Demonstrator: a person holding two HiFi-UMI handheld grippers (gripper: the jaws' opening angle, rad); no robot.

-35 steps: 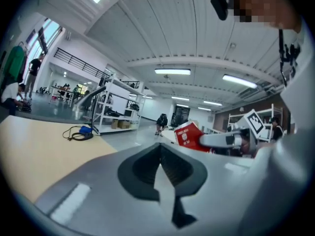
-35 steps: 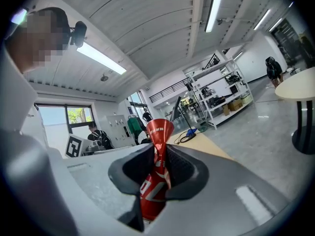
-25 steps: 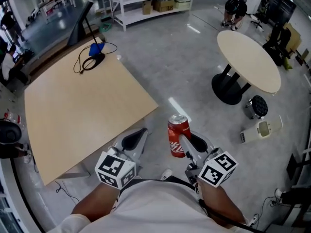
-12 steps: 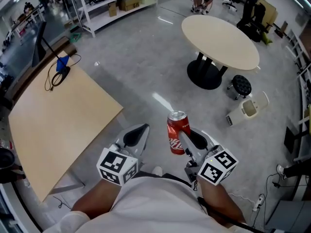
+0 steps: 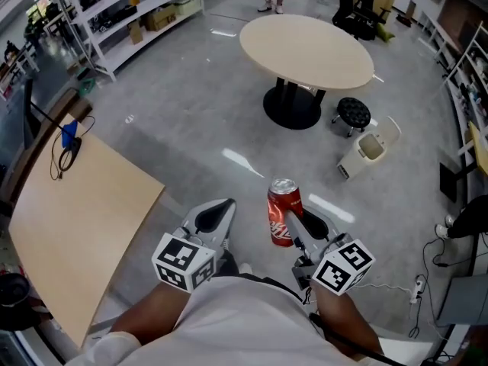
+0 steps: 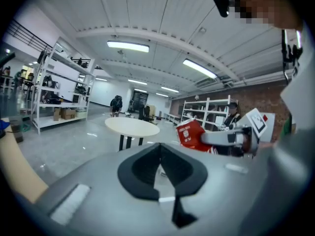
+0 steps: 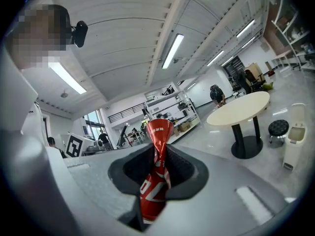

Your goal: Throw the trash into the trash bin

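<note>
the red can [image 5: 283, 212] is the trash here. it is held upright in the air above the grey floor [image 5: 191, 105], in front of the person's body. the right gripper [image 5: 290, 227] has its jaws clamped on the can's lower half. the right gripper view shows the can squeezed thin where the pads press, with its top flaring out above them.

the left gripper [image 5: 216, 213] is just beside the can on its left, at about the same level and not touching it. its jaws are closed on each other, with nothing between them.

the white trash bin [image 5: 364, 152] stands on the floor well ahead of the can and off to the right, with its lid tipped open. it is just beside a black stool [image 5: 353, 113] and near the foot of a round cream table [image 5: 305, 48].

a rectangular wooden table [image 5: 76, 212] takes up the left side. a black cable [image 5: 64, 150] lies near its far corner. white shelving [image 5: 114, 6] stands at the far left edge of the floor.
</note>
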